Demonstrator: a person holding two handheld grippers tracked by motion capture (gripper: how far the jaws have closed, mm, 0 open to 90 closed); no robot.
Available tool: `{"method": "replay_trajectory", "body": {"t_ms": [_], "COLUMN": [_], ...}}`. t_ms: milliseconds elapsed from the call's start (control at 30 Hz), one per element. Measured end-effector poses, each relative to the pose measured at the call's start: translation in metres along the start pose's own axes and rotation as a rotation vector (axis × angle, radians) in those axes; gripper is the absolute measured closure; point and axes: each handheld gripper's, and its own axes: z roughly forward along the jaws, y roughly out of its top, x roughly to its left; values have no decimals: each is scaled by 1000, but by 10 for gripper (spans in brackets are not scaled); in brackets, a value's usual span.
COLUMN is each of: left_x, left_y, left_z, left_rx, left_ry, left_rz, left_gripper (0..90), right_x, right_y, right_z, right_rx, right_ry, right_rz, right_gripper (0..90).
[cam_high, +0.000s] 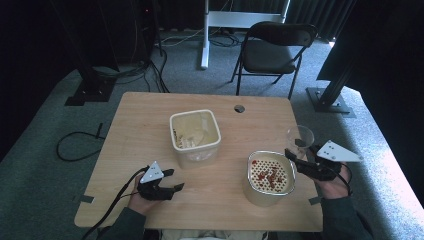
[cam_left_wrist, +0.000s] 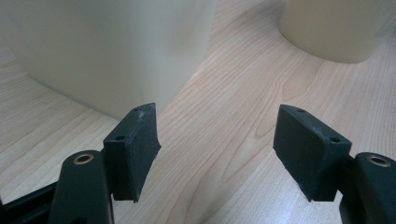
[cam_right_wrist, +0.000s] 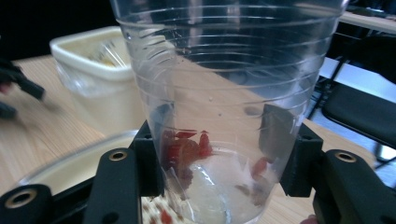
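A clear plastic cup (cam_right_wrist: 224, 93) stands upright between the jaws of my right gripper (cam_right_wrist: 217, 154), which is shut on its lower part; a few red bits lie in its bottom. From above, the cup (cam_high: 300, 136) and right gripper (cam_high: 296, 152) hover near the table's right edge, just right of a round bowl (cam_high: 260, 196) with a perforated insert that carries red pieces. My left gripper (cam_high: 175, 179) rests low near the front left, and its jaws (cam_left_wrist: 217, 135) stand apart over bare wood with nothing between them.
A square cream tub (cam_high: 195, 137) with pale contents sits mid-table, close ahead of the left gripper (cam_left_wrist: 107, 51). The round bowl's wall (cam_left_wrist: 336, 28) shows farther off. Behind the wooden table (cam_high: 140, 120) stand a folding chair (cam_high: 272, 50) and black frame posts.
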Motion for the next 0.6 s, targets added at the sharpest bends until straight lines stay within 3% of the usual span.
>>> {"method": "replay_trajectory", "body": {"t_ms": [600], "left_x": [0], "left_y": [0], "left_z": [-1], "left_rx": [-1], "left_ry": [5], "left_rz": [3], "left_gripper": [314], "right_x": [15], "right_y": [45], "right_z": [41], "right_rx": [-29], "right_ry": [132], "right_rz": [30], "right_gripper": [447]}}
